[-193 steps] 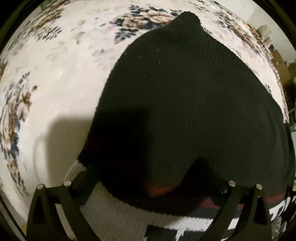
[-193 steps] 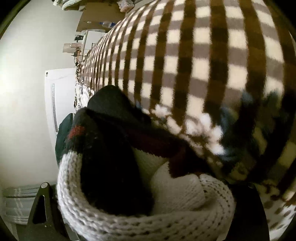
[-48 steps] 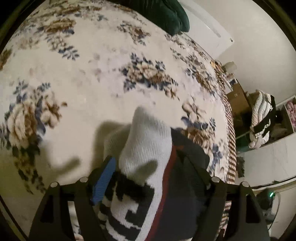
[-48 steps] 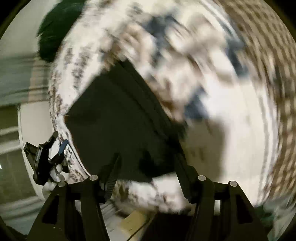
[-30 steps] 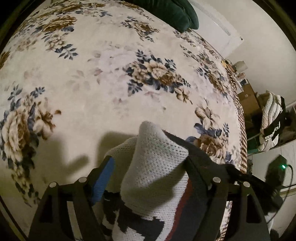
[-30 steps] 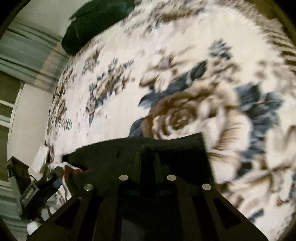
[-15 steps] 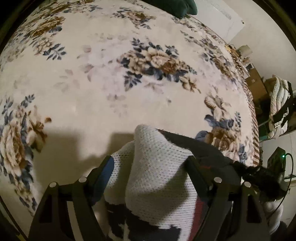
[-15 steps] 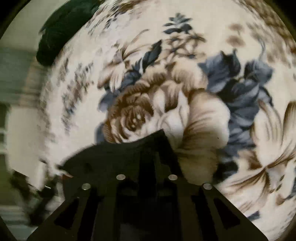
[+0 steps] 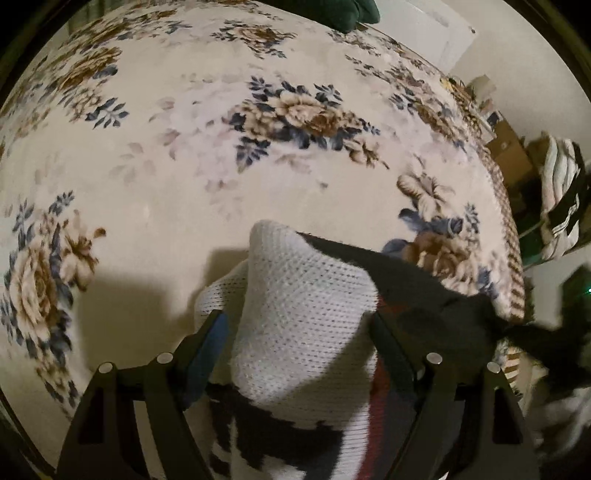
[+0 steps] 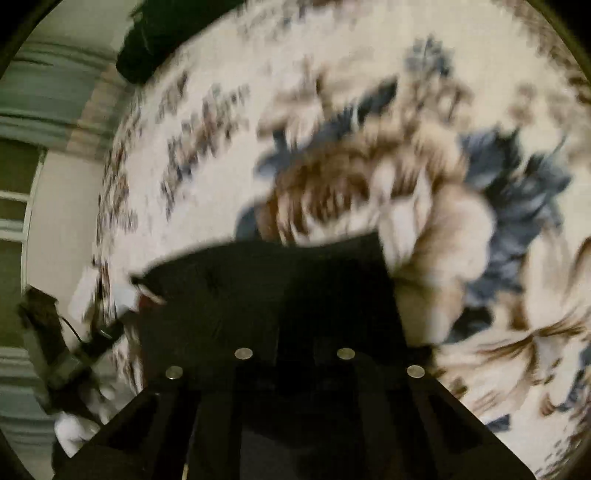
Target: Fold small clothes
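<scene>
A knitted sweater, white with black and red bands, hangs bunched above the floral bedspread. My left gripper stands wide and is shut on the thick white fold. A black flap of the sweater stretches off to the right. In the blurred right wrist view the same black cloth drapes over my right gripper. Its jaws are closing, nearly together, with the black edge pinched between them.
The bedspread fills both views. A dark green pillow lies at its far end. Cardboard boxes and a heap of clothes stand beyond the bed's right edge, and a wall with a window beyond its left edge.
Both grippers drifted a little over the bedspread, carrying the sweater. The black flap now stretches further right from the white fold. The right view has gone blurred.
</scene>
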Motion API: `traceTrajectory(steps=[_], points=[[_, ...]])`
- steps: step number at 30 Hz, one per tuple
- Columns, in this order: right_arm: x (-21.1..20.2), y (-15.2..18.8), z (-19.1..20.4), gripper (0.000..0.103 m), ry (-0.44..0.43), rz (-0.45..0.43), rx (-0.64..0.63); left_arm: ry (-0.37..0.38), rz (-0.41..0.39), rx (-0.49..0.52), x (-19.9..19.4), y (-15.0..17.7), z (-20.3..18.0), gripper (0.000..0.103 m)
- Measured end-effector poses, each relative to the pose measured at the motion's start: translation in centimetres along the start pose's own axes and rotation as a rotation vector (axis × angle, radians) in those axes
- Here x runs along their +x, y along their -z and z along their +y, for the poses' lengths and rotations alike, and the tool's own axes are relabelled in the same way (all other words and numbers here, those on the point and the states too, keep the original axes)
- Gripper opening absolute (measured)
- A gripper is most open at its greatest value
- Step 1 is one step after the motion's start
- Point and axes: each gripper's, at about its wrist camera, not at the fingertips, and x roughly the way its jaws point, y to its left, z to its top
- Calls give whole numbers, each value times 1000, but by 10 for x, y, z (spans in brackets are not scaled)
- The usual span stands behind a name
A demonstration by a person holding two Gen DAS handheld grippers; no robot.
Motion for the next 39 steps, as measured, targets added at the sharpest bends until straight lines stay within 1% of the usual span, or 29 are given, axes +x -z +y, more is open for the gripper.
traceTrajectory(steps=[2, 4, 6, 7, 9, 10, 11, 12, 14, 16, 17, 18, 19, 20, 22, 23, 24, 25, 26, 27, 29, 32, 33, 36, 38, 39], points=[[-21, -4, 13, 12, 15, -70, -32, -2, -2, -3, 2, -2, 3, 79], [-28, -9, 24, 12, 40, -124, -71, -11, 0, -16, 5, -5, 8, 80], [-17, -20, 23, 12, 61, -101, -69, -12, 15, -25, 13, -8, 12, 80], [-5, -25, 19, 12, 74, -78, -53, -11, 21, -28, 16, -8, 14, 80], [20, -29, 14, 12, 118, -31, -61, 2, 37, -40, 21, -8, 18, 80], [32, -29, 9, 13, 123, 9, -65, 14, 43, -51, 20, -8, 20, 80], [38, -29, 7, 13, 118, 37, -67, 42, 45, -72, 15, -7, 23, 80], [38, -30, 5, 15, 103, 42, -63, 78, 40, -92, 9, -6, 27, 79], [28, -31, 1, 33, 34, 66, -49, 175, 7, -145, -12, 2, 38, 79], [12, -25, -7, 70, -27, 82, -42, 251, -8, -185, -27, 12, 49, 80], [3, -20, -14, 82, -40, 81, -45, 275, -6, -202, -32, 18, 54, 80], [-1, -16, -19, 99, -54, 89, -46, 295, 11, -220, -33, 26, 58, 80], [-4, -10, -27, 102, -76, 108, -41, 308, 31, -228, -31, 32, 59, 81], [-2, -3, -35, 102, -87, 131, -31, 299, 62, -219, -25, 41, 58, 82], [12, 12, -51, 102, -89, 206, -15, 229, 100, -185, -9, 51, 57, 83], [21, 19, -58, 102, -96, 242, -12, 212, 121, -177, 2, 56, 59, 83], [30, 25, -63, 102, -112, 274, -6, 216, 145, -192, 15, 60, 63, 87], [40, 32, -67, 102, -137, 307, 2, 243, 153, -217, 23, 62, 69, 93], [48, 37, -69, 102, -157, 329, 8, 275, 159, -239, 29, 62, 75, 95], [55, 40, -70, 103, -174, 341, 6, 310, 171, -263, 37, 61, 82, 100], [65, 41, -67, 103, -206, 359, -18, 347, 179, -279, 44, 58, 88, 101], [75, 36, -66, 103, -275, 387, -9, 400, 201, -283, 50, 57, 91, 103], [77, 34, -65, 103, -297, 398, -9, 436, 216, -301, 55, 57, 94, 103], [87, 30, -59, 103, -346, 425, -14, 494, 229, -317, 61, 56, 100, 103], [91, 29, -54, 103, -379, 421, -10, 512, 232, -310, 62, 55, 98, 103], [93, 28, -51, 103, -383, 411, -12, 526, 227, -303, 61, 53, 97, 102]])
